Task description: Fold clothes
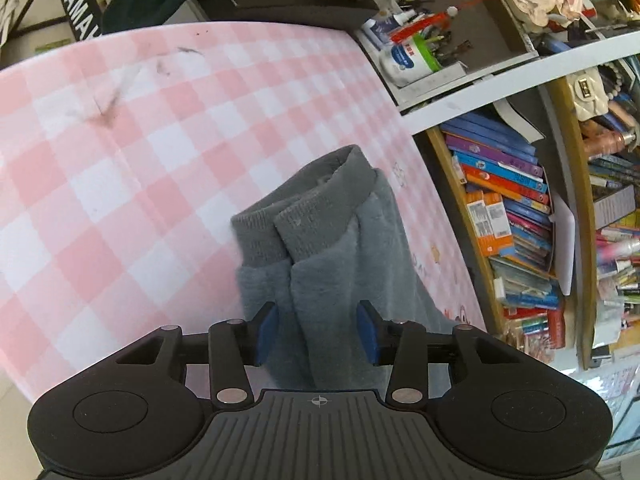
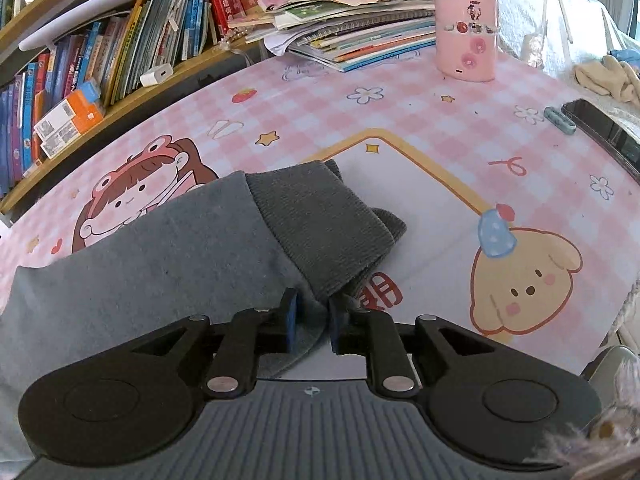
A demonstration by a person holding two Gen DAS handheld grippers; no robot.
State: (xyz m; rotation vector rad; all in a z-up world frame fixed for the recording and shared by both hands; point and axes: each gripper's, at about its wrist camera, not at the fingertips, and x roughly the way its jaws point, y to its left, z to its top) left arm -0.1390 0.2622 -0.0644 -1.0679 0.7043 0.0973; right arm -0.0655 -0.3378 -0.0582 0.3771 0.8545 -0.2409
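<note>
Garment: grey fleece garment [image 2: 160, 248] lies folded on the pink counter [image 2: 440, 140], ribbed cuffs [image 1: 280, 232] stacked.
Left hand-held gripper [image 1: 316, 328]: jaws apart, straddling fleece.
Right hand-held gripper [image 2: 314, 320]: nearly together, pinching the hem near the cuffs; lift evenly.

A pink checked table cover [image 1: 160, 152] is spread over the table. Beside it, wooden bookshelves [image 1: 480, 248] are crammed with books [image 1: 516, 184]; daylight is cast across the cover.
</note>
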